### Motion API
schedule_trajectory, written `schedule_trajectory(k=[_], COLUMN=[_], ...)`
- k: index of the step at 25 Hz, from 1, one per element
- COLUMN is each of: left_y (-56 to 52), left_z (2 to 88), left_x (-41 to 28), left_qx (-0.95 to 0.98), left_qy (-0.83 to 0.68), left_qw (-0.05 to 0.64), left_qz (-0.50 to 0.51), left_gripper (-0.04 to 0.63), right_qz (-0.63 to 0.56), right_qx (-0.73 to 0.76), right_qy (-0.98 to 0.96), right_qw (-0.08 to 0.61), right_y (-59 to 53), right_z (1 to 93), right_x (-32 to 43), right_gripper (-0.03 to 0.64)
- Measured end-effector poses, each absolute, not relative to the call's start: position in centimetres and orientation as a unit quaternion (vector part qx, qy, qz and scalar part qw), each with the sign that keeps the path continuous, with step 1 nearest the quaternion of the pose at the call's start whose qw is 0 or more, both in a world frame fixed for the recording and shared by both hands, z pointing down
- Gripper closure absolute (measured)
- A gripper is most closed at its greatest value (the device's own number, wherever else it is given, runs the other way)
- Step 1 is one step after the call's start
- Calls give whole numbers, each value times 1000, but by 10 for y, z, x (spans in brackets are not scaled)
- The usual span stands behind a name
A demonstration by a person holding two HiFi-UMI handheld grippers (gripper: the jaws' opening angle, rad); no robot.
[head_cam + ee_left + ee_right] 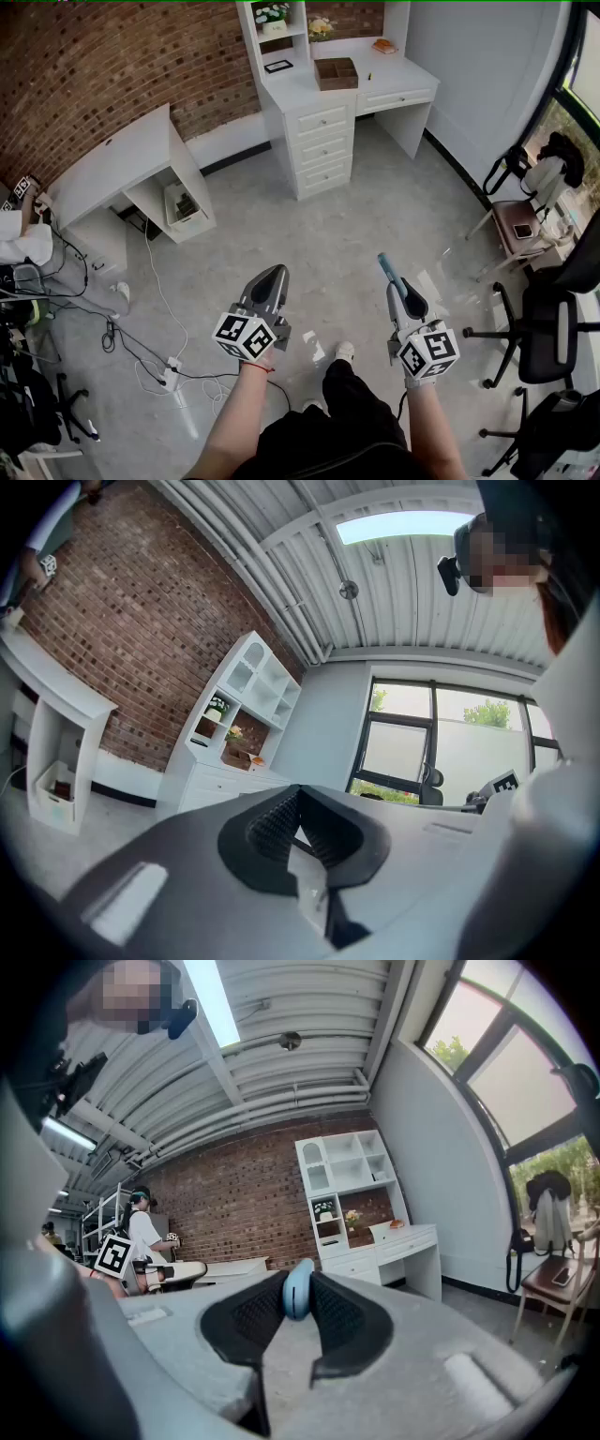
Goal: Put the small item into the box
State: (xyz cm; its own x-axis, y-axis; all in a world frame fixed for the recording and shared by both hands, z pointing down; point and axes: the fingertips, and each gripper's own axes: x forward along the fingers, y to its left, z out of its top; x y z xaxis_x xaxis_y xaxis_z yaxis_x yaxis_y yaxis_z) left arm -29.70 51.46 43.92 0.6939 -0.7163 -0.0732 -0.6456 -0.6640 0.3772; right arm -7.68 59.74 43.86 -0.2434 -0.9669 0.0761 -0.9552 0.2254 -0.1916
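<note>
Clamping the small item (297, 1293) between its pads, my right gripper (401, 289) had the pickup done, while my left gripper (272, 277) hung closed and empty. Carrying and dropping were left, I judged: the box (336, 73) sat on the far worktop (398, 71), well apart.

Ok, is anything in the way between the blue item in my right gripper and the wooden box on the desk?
Nothing visible. The right gripper holds the blue item; only floor lies between it and the white desk carrying the wooden box.
</note>
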Motion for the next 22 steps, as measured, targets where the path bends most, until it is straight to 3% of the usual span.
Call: schedule_trajectory(k=[22], left_y=[380], left_z=[439], left_x=[-203], left_qx=[895], left_qy=[-400], left_qw=[170], left_qz=[-104], left_gripper=[594], right_qz=[-72], right_qx=[-607], right_qy=[791], right_qw=[36], right_y=[457], right_z=[429], right_x=[32], right_gripper=[540])
